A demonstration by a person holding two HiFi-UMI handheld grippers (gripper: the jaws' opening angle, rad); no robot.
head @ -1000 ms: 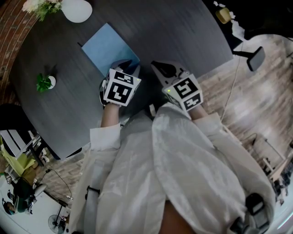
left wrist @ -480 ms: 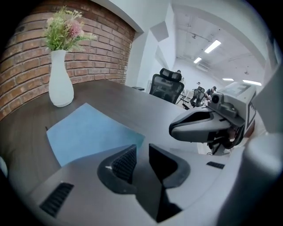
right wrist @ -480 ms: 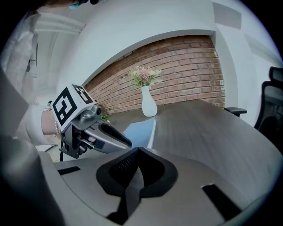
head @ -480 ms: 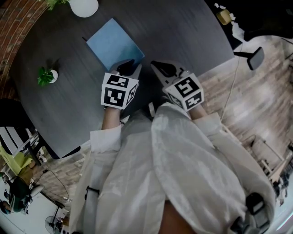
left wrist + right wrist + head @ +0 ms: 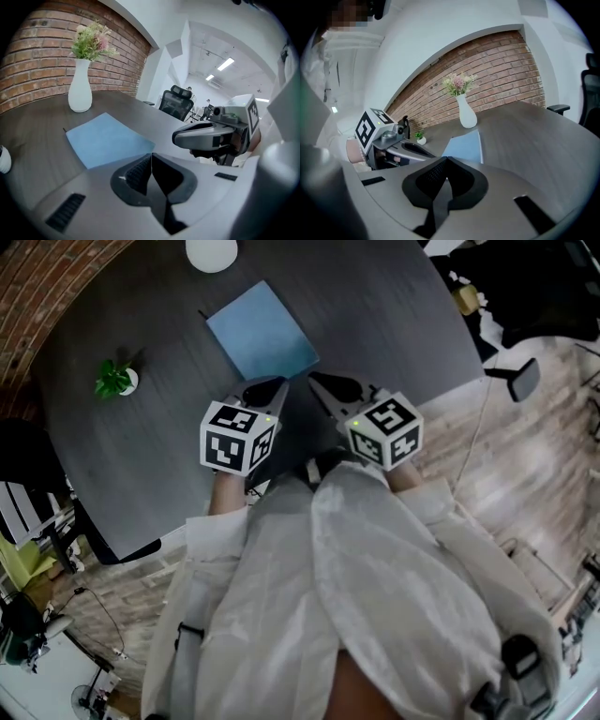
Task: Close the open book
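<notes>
The blue book (image 5: 262, 331) lies closed and flat on the dark round table (image 5: 394, 306); it also shows in the left gripper view (image 5: 105, 138) and the right gripper view (image 5: 464, 146). My left gripper (image 5: 265, 390) hovers just short of the book's near corner, its jaws closing until they meet (image 5: 151, 157) with nothing between them. My right gripper (image 5: 328, 385) hangs beside it on the right, shut and empty (image 5: 446, 160). Neither gripper touches the book.
A white vase (image 5: 211, 251) with flowers stands beyond the book near the brick wall. A small potted plant (image 5: 114, 381) sits at the table's left. The table's near edge runs just under the grippers. A black office chair (image 5: 177, 104) stands beyond the far side.
Both grippers have drawn back and up from the book toward the person. The left one has left the book's near corner and its jaws have come together.
</notes>
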